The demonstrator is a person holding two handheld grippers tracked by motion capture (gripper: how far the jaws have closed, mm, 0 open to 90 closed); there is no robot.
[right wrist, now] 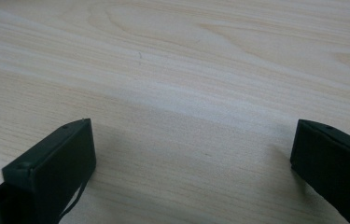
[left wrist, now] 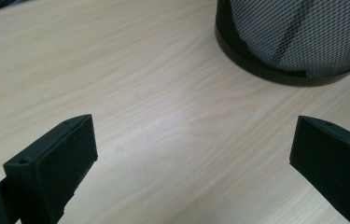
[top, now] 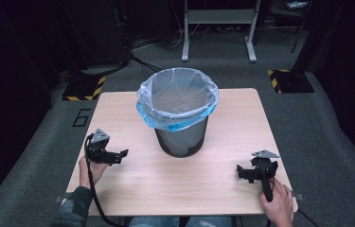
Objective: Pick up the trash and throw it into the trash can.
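A black mesh waste bin (top: 181,135) stands upright at the middle of the wooden table (top: 132,184), lined with a clear bag with a blue edge (top: 175,97) folded over its rim. My left gripper (top: 122,155) rests low at the table's left, open, pointing toward the bin, nothing between its jaws. The bin's base (left wrist: 284,44) appears at the upper right of the left gripper view, beyond the left gripper (left wrist: 193,154). My right gripper (top: 239,171) sits at the table's right front, open and empty, pointing left. Bare wood lies between the jaws of the right gripper (right wrist: 193,158).
The table's front edge runs just behind both hands. Beyond the far edge is grey carpet with cables, a white metal frame (top: 217,28) and two yellow-and-black striped bases (top: 84,87) (top: 289,80).
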